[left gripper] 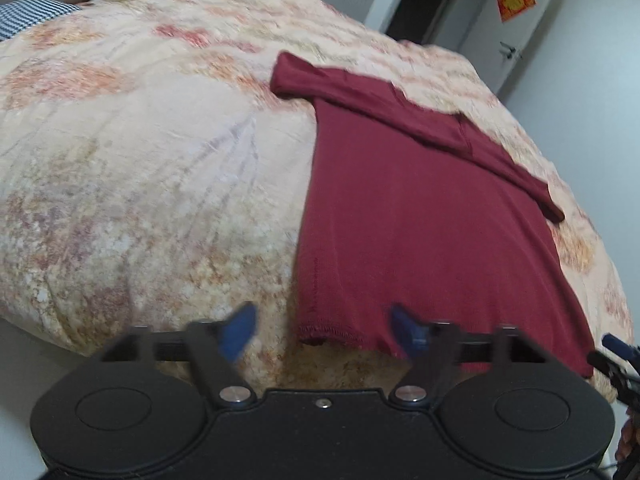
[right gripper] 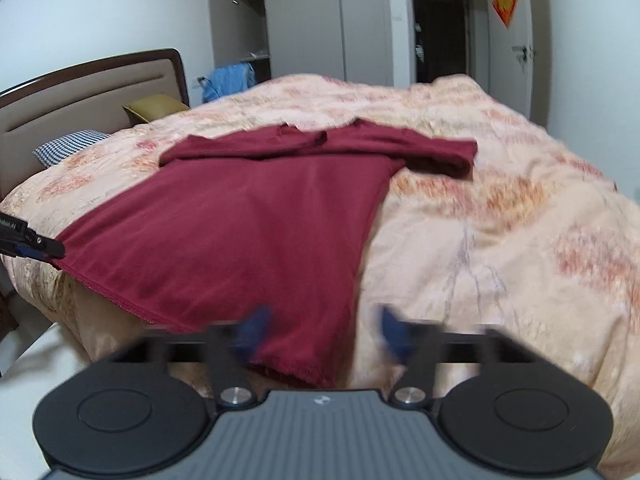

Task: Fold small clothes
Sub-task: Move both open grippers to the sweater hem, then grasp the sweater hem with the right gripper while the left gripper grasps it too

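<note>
- My right gripper (right gripper: 322, 334) sits low in the view, its blue fingers (right gripper: 394, 332) spread apart with nothing pinched between them.
- The red shirt (right gripper: 248, 232) lies flat on the quilt (right gripper: 500, 240), sleeves out, hem nearest me; its near corner falls between the fingers.
- The left gripper (right gripper: 32, 244) pokes in at the shirt's left hem corner.
- Behind: headboard (right gripper: 80, 92), two pillows (right gripper: 72, 142).

Bed (right gripper: 500, 240) with floral quilt, maroon shirt (right gripper: 248, 232) spread flat

Dark red shirt (right gripper: 248, 216) on a peach floral bedspread (right gripper: 500, 220); blue-checked pillow (right gripper: 68, 146).
</note>
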Demonstrator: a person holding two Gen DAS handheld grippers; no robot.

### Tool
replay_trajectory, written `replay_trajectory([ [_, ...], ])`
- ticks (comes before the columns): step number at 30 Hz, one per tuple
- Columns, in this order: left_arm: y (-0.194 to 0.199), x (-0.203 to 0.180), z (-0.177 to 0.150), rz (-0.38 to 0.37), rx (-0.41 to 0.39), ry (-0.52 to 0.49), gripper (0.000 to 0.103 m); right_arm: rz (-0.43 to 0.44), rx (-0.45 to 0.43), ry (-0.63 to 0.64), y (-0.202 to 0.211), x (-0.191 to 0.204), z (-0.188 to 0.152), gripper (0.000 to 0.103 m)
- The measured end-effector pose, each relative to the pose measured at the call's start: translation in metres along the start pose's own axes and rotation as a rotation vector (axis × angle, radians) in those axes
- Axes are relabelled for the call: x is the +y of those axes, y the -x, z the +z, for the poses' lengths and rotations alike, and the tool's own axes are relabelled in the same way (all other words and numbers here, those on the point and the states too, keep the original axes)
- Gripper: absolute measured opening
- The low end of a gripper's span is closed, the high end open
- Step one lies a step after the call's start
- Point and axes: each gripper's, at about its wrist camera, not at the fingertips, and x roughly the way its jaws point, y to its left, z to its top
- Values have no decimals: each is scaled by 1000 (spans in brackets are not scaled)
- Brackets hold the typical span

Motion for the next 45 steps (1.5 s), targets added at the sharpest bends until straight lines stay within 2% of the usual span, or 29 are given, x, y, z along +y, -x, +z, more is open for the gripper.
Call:
replay_trajectory([
  [2, 5, -2, 1, 18, -32, -6, 88, 6, -12, 57, 2, 8, 3, 92],
  [4, 10, -7, 1, 59, -75, -23, 98, 3, -27, 139, 2, 19, 3, 101],
  [5, 12, -11, 1, 85, -103, -38, 102, 8, -32, 186, 1, 25, 3, 102],
  [8, 16, -25, 1, 130, -167, -118, 102, 22, -19, 330, -4, 49, -4, 103],
  [11, 16, -41, 0, 134, -202, -202, 102, 2, -12, 498, -15, 76, -18, 102],
  [15, 14, -59, -3, 3, -193, -295, 102, -67, -41, 734, -33, 108, -41, 88],
  [20, 8, -73, -18, -76, -200, -387, 102, -88, -99, 873, -46, 128, -57, 75],
  [22, 5, -76, -25, -81, -201, -421, 102, -77, -106, 909, -51, 131, -61, 48],
  [24, 2, -77, -32, -76, -200, -455, 102, -54, -108, 927, -51, 133, -64, 31],
  [25, 1, -78, -36, -77, -205, -477, 102, -46, -114, 923, -50, 133, -63, 23],
  [27, 2, -78, -44, -93, -220, -529, 102, -11, -113, 870, -46, 130, -52, 15],
  [34, 0, -103, -79, -166, -246, -752, 102, 229, 54, 440, -40, 90, 18, 12],
  [38, -16, -129, -97, -94, -312, -891, 101, 337, 136, 231, -48, 68, 41, 12],
  [40, -28, -140, -98, -51, -316, -928, 97, 372, 159, 152, -49, 55, 50, 12],
  [42, -37, -145, -96, -26, -315, -948, 92, 400, 166, 100, -47, 42, 56, 12],
  [45, -46, -146, -90, 26, -320, -951, 87, 409, 160, 90, -46, 32, 63, 12],
])
